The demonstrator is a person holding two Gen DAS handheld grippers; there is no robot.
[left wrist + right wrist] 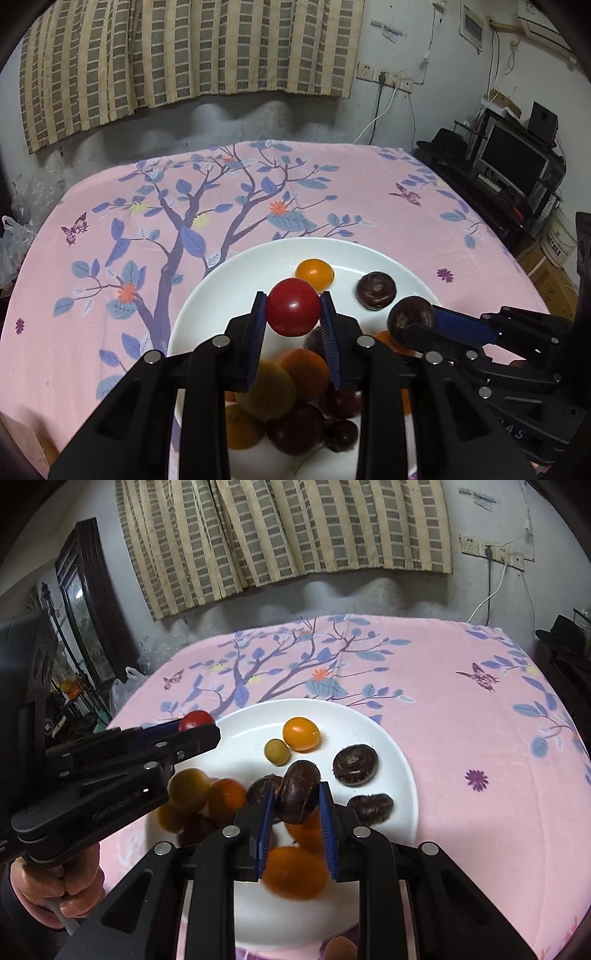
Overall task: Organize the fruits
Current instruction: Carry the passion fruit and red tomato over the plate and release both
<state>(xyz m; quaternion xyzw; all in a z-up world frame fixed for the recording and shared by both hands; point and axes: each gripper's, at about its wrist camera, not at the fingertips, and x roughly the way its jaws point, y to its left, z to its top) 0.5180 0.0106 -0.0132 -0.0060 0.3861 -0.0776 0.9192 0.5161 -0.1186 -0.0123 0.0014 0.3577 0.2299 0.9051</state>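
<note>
A white plate [229, 280] on a pink flowered cloth holds several small fruits: orange, yellow and dark red tomatoes and dark brown water chestnuts. My left gripper [293, 312] is shut on a red tomato [293, 312] and holds it above the plate; it also shows in the right wrist view [195, 720]. My right gripper [297, 797] is shut on a dark brown water chestnut [297, 797], above the plate; it shows in the left wrist view [412, 319] too. An orange tomato [301, 733] and a chestnut [355, 765] lie at the plate's far side.
The pink tablecloth [147, 258] covers the table up to the wall with a curtain [184, 55]. A dark shelf with a monitor [513, 162] stands at the right. A plastic bag [14, 236] lies at the left edge. A dark framed mirror [88, 602] leans at the left.
</note>
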